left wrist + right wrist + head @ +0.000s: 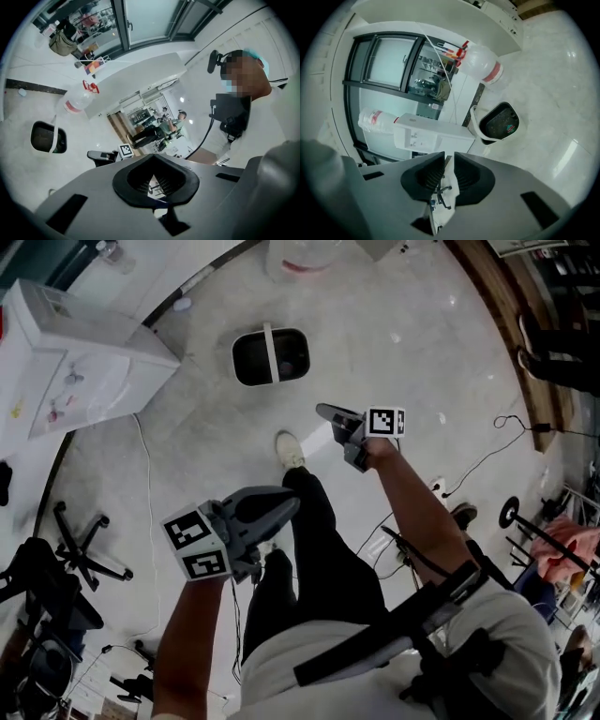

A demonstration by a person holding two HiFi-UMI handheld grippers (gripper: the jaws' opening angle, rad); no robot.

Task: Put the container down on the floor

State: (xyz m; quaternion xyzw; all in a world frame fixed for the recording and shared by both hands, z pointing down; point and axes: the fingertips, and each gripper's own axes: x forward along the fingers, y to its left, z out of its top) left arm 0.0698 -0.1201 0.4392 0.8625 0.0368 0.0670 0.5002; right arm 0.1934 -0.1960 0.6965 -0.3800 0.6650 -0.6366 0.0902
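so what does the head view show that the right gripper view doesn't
Head view only: the person's legs in black trousers, a white shoe and the left gripper.
Right gripper view only: tall dark-framed window panes, and that the jaws of the right gripper stand narrowly apart with nothing between them.
Both: the white oval container with a dark inside, standing on the pale glossy floor, and a clear water bottle with a red label.

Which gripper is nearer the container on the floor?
The right gripper, just below the container in the head view; the left gripper is farther back.
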